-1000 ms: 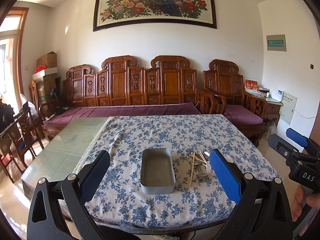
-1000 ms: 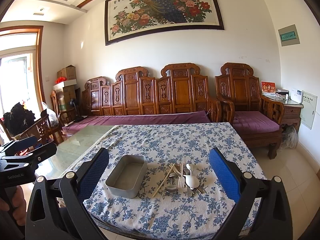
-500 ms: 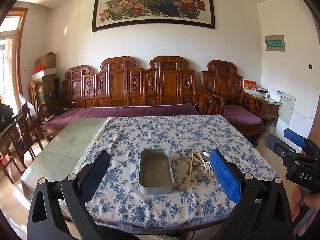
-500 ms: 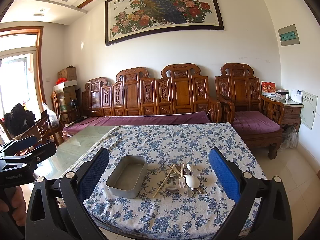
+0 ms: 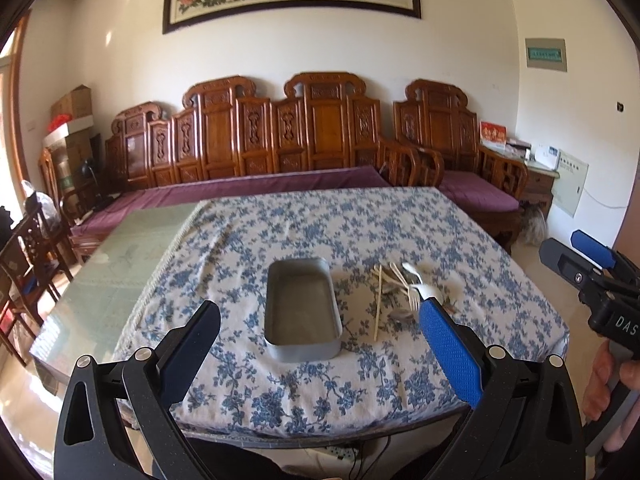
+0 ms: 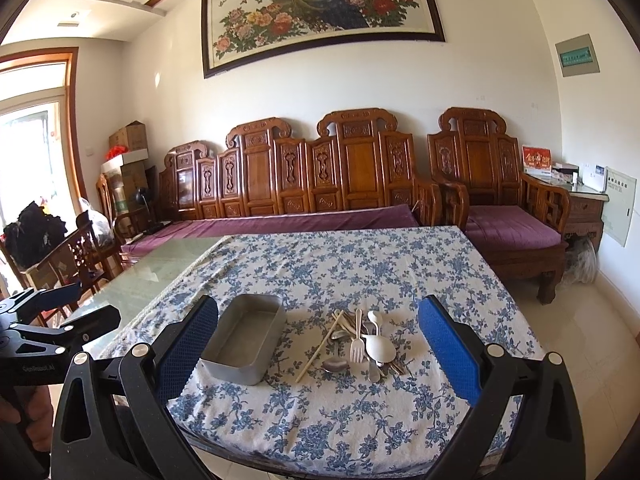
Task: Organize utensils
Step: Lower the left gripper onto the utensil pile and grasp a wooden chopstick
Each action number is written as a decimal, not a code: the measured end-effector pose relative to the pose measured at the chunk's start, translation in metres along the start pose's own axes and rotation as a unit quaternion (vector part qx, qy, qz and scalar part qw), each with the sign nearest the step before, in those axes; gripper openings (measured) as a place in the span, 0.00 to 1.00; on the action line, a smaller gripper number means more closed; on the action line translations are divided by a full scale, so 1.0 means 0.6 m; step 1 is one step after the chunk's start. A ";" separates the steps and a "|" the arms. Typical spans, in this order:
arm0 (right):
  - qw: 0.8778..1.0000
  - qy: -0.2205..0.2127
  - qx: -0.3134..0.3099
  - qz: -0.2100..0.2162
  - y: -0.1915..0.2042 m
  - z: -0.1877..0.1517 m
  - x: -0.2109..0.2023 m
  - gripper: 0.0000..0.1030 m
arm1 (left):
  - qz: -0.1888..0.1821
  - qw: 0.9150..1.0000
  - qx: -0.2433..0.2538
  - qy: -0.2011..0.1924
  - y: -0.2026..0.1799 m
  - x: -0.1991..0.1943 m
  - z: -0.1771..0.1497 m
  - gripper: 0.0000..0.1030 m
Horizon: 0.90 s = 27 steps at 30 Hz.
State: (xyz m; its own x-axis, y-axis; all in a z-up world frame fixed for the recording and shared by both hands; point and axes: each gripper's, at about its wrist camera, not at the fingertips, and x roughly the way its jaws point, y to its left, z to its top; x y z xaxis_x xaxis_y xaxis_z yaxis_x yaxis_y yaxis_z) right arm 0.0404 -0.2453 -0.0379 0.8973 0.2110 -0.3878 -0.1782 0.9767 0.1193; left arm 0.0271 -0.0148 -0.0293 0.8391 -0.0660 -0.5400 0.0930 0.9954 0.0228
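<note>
**Utensils piled beside the tin**

Cutlery lies heaped on the blue-flowered tablecloth, just right of a rectangular metal tin with rounded corners. A pale chopstick slants between them. Both the left gripper and right gripper hang spread wide above the near table edge, holding nothing. Carved wooden benches line the wall.

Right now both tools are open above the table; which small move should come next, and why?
Probably lower the right tool toward the utensil pile and close on the white fork. It lies on top, the metal tin beside it is empty, and neither tool holds anything.
</note>
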 end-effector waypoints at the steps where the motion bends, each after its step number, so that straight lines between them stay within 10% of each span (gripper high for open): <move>1: 1.000 0.003 0.000 0.000 -0.004 -0.004 0.006 0.96 | -0.003 1.000 0.002 0.005 -0.001 0.009 -0.003 0.94; 20: 0.996 0.090 0.016 -0.012 -0.117 -0.070 0.206 0.61 | -0.067 0.991 0.052 0.101 -0.050 0.205 -0.025 0.92; 27: 0.990 0.140 0.020 -0.021 -0.157 -0.101 0.298 0.50 | -0.098 0.983 0.068 0.138 -0.080 0.308 -0.028 0.65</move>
State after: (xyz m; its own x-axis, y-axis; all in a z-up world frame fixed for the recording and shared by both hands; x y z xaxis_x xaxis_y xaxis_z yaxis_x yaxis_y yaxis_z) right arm 0.1928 -0.2972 -0.1739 0.7552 0.1782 -0.6309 -0.1222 0.9837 0.1316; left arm 0.1684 -0.0738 -0.1444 0.6216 -0.2161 -0.7530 0.3249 0.9457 -0.0032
